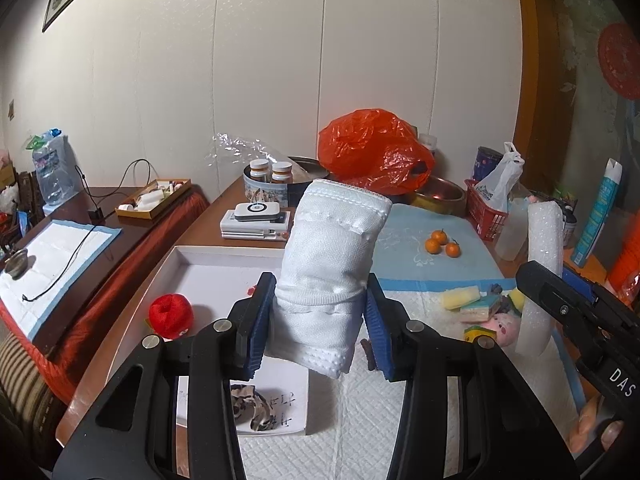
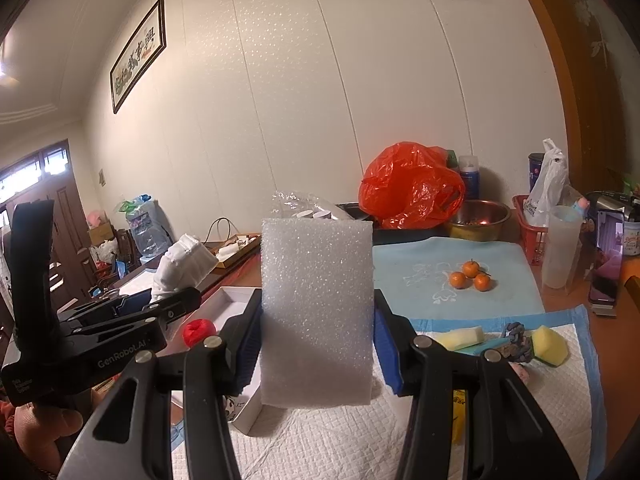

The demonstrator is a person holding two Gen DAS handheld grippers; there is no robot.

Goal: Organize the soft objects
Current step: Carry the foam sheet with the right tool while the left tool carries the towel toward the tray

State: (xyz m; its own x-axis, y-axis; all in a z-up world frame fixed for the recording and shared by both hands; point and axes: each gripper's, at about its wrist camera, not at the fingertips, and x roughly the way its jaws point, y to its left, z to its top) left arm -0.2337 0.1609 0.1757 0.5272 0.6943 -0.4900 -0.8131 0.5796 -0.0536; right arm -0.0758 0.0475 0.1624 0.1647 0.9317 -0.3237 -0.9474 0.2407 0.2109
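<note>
My left gripper (image 1: 320,320) is shut on a folded white cloth (image 1: 332,264) and holds it upright above the near edge of a white tray (image 1: 224,256). A red plush apple (image 1: 171,316) lies in the tray. My right gripper (image 2: 316,348) is shut on a white foam sheet (image 2: 316,308), held upright above the white mat (image 2: 340,440). The foam also shows in the left wrist view (image 1: 540,264). The cloth also shows in the right wrist view (image 2: 184,268). Yellow sponges (image 2: 552,344), a teal sponge (image 1: 480,308) and a pink plush (image 1: 504,328) lie on the mat at right.
Three small oranges (image 2: 470,276) sit on a light blue cloth (image 2: 420,280). Behind are an orange plastic bag (image 2: 412,188), a metal bowl (image 2: 480,220), a red basket (image 2: 532,236), and a stack of boxes (image 1: 256,224). A red-draped side table (image 1: 100,248) stands at left.
</note>
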